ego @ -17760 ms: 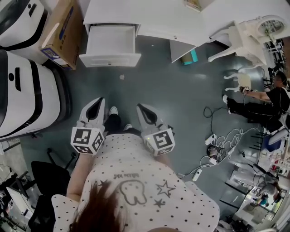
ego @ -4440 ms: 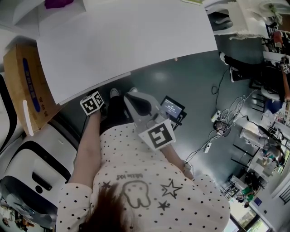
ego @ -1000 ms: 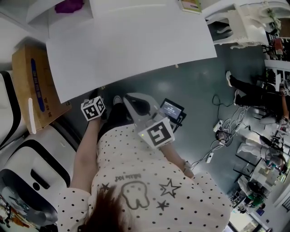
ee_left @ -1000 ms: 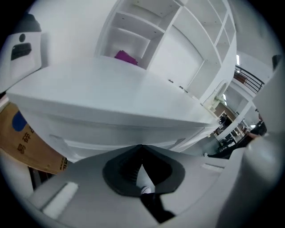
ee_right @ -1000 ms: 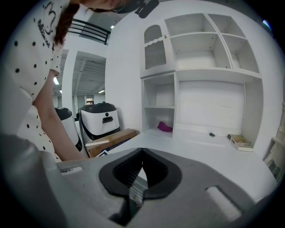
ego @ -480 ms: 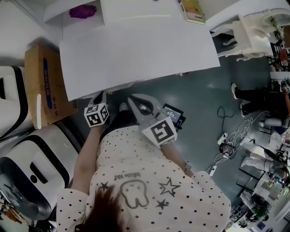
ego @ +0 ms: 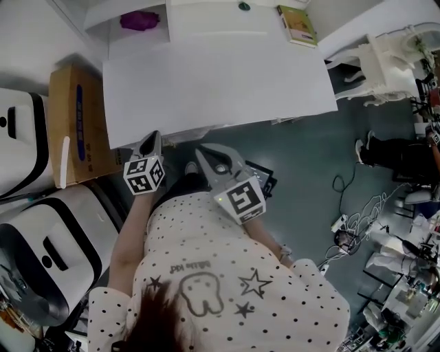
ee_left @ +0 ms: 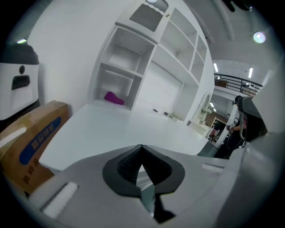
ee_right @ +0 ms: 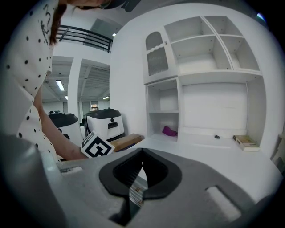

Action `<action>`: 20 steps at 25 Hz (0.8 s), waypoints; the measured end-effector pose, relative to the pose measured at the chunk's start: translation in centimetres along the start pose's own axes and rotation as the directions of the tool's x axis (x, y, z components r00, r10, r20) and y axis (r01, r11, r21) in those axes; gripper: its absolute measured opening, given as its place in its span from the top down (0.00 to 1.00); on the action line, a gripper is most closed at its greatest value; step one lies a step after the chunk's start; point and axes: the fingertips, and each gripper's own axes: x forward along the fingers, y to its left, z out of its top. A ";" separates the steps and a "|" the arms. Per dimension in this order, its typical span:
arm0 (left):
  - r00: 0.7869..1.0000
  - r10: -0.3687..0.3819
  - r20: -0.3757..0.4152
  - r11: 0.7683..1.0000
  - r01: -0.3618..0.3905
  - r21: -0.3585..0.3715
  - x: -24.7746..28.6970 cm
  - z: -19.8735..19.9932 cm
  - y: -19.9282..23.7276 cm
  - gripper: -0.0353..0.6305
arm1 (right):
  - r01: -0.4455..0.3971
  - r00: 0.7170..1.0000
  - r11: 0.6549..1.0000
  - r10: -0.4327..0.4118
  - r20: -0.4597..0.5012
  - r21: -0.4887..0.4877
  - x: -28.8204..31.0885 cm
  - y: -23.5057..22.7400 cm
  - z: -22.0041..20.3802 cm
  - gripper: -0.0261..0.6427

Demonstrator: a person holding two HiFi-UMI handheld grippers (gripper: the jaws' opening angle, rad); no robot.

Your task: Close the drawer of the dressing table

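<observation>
Drawer hidden under the tabletop; both claws pressed shut, nothing pinched.
Head view: the top of the white dressing table (ego: 220, 75) covers its own front, so the drawer can't be seen. Gripper views don't show it either, only tabletop & open shelves w/ a small purple lump (ee_left: 114, 98). Left claw (ego: 153, 137) has its tips at the table's near edge, w/ a brown cardboard box (ego: 77, 124) just to its left. Right claw (ego: 201, 149) sits beside it, tips near that edge. Table lies straight ahead of both.

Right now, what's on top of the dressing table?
On the dressing table: a purple object in the left shelf nook, a small dark object, a book at right. The tabletop covers the drawer below.
</observation>
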 end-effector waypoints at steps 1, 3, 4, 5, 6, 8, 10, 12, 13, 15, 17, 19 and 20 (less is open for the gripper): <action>1.000 -0.005 0.027 1.000 0.005 0.013 -0.3 1.1 -0.4 0.96 | 0.002 1.000 1.000 -0.002 0.004 -0.001 0.0 0.0 0.0 0.96; 0.996 -0.027 0.081 0.998 0.023 0.052 -1.0 3.4 -1.8 0.96 | 0.010 1.000 1.000 -0.010 0.013 0.001 -0.3 -0.3 0.1 0.96; 0.994 -0.042 0.105 0.997 0.034 0.073 -1.4 4.5 -2.6 0.96 | 0.015 1.000 1.000 -0.015 0.018 0.003 -0.4 -0.5 0.2 0.96; 0.990 -0.056 0.127 0.994 0.044 0.096 -1.8 5.6 -3.4 0.96 | 0.019 1.000 1.000 -0.020 0.022 0.006 -0.5 -0.7 0.2 0.96; 0.987 -0.070 0.148 0.991 0.052 0.119 -2.2 6.6 -4.3 0.96 | 0.022 0.999 1.000 -0.022 0.025 0.009 -0.5 -0.9 0.2 0.96; 0.978 -0.096 0.185 0.984 0.064 0.169 -3.1 8.5 -5.9 0.96 | 0.024 0.999 1.000 -0.025 0.028 0.010 -0.6 -1.2 0.1 0.96; 0.968 -0.118 0.221 0.975 0.072 0.208 -4.1 10.2 -7.4 0.96 | 0.027 0.999 1.000 -0.028 0.029 0.008 -0.8 -1.6 0.0 0.96; 0.959 -0.130 0.250 0.971 0.073 0.226 -5.1 11.6 -8.5 0.96 | 0.033 0.999 0.999 -0.033 0.026 0.005 -0.9 -2.1 -0.1 0.96; 0.956 -0.132 0.261 0.971 0.071 0.228 -5.5 12.1 -8.8 0.96 | 0.034 0.999 0.999 -0.034 0.024 0.000 -1.0 -2.3 -0.2 0.96; 0.952 -0.126 0.279 0.973 0.064 0.222 -6.4 12.8 -9.4 0.96 | 0.032 0.999 0.999 -0.031 0.020 -0.014 -1.1 -2.7 -0.1 0.96; 0.949 -0.113 0.294 0.977 0.053 0.205 -7.2 13.3 -9.9 0.96 | 0.024 1.000 0.999 -0.023 0.021 -0.032 -1.3 -3.1 0.2 0.96; 0.946 -0.099 0.308 0.980 0.039 0.195 -7.8 13.4 -10.5 0.96 | 0.012 1.000 0.999 -0.011 0.020 -0.048 -1.6 -3.4 0.3 0.96; 0.945 -0.092 0.315 0.981 0.032 0.193 -8.0 13.4 -10.9 0.96 | 0.004 1.000 0.998 -0.003 0.017 -0.057 -1.7 -3.6 0.3 0.96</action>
